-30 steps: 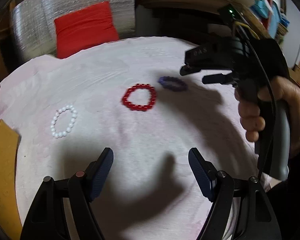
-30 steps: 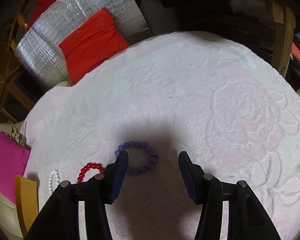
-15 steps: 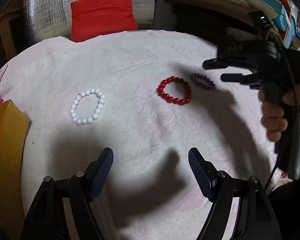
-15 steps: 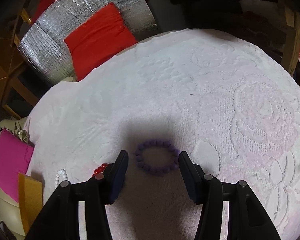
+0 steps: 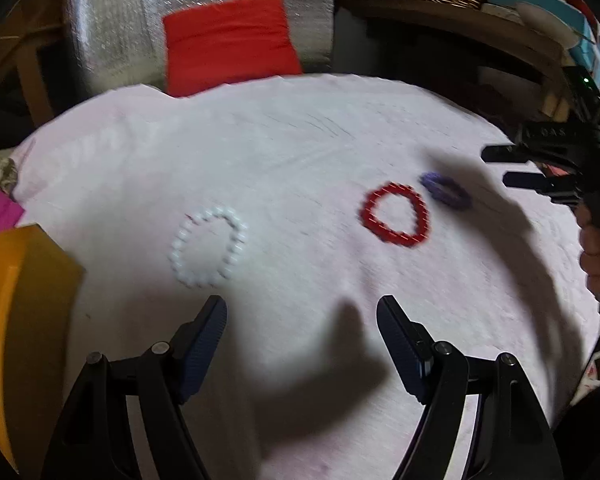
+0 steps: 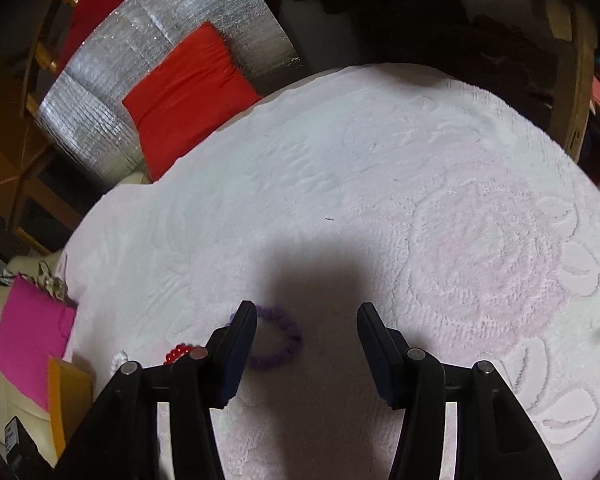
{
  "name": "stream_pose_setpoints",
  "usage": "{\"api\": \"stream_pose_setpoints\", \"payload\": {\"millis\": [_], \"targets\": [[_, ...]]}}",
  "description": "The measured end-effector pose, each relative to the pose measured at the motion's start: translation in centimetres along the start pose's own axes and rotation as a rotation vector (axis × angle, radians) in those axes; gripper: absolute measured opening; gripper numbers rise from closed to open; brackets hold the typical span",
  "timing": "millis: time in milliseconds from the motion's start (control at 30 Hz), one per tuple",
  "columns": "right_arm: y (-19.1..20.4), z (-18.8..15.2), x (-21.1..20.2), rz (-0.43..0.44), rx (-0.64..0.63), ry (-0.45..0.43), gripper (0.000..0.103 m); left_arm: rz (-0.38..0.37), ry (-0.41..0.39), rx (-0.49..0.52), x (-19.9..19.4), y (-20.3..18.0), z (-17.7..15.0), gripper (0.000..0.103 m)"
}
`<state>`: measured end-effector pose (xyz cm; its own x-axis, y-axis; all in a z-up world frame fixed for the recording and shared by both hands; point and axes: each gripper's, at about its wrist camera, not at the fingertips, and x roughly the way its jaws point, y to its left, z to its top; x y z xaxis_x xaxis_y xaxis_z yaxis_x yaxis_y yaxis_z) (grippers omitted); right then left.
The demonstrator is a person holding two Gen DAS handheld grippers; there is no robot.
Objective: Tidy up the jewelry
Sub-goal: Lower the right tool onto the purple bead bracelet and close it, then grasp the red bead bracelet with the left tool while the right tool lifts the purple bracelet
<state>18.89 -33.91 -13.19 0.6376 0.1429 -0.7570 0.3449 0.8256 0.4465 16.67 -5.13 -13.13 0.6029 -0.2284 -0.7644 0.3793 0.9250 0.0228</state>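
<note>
Bracelets lie on the pale towel (image 5: 300,160): white bracelet (image 5: 208,246) just ahead of the left gripper (image 5: 302,312), whose jaws stand apart and empty; red bracelet (image 5: 396,214) beside purple bracelet (image 5: 446,191).

In the right view, the right gripper (image 6: 307,312) is closing with nothing pressed, the purple bracelet (image 6: 278,340) partly behind its left finger.

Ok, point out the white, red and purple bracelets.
white bracelet (image 5: 182,258), left wrist view, on its left-hand beads
red bracelet (image 5: 370,214), left wrist view, on its left-hand beads
purple bracelet (image 6: 294,338), right wrist view, on its right-hand beads

Three bracelets: white bracelet (image 5: 208,246), red bracelet (image 5: 396,214), purple bracelet (image 5: 446,192)
</note>
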Motion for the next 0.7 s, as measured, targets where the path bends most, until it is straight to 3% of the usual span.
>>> {"api": "stream_pose_setpoints", "payload": {"millis": [100,200,300,367,400,500,700], "targets": [[1.9,-0.3,1.2,-0.055,-0.082,0.009,0.049,0.015,-0.017,-0.011,0.2,0.5,0.2,0.078],[3.3,-0.9,3.3,-0.188,-0.140,0.019,0.048,0.026,-0.047,-0.011,0.1,0.8,0.3,0.078],[4.0,-1.8,4.4,-0.294,-0.219,0.020,0.038,0.026,-0.067,-0.005,0.1,0.9,0.3,0.078],[5.4,-2.6,4.9,-0.357,-0.303,0.011,0.023,0.030,-0.077,0.001,0.2,0.9,0.4,0.078],[5.7,-2.6,5.0,-0.363,-0.314,0.013,0.015,0.035,-0.085,0.007,0.2,0.9,0.4,0.078],[6.7,-3.0,5.1,-0.370,-0.309,0.019,0.010,0.043,-0.112,0.023,0.1,0.6,0.5,0.078],[5.5,-1.6,1.2,-0.196,-0.239,-0.038,0.010,0.004,-0.092,0.004,0.2,0.6,0.6,0.078]]}}
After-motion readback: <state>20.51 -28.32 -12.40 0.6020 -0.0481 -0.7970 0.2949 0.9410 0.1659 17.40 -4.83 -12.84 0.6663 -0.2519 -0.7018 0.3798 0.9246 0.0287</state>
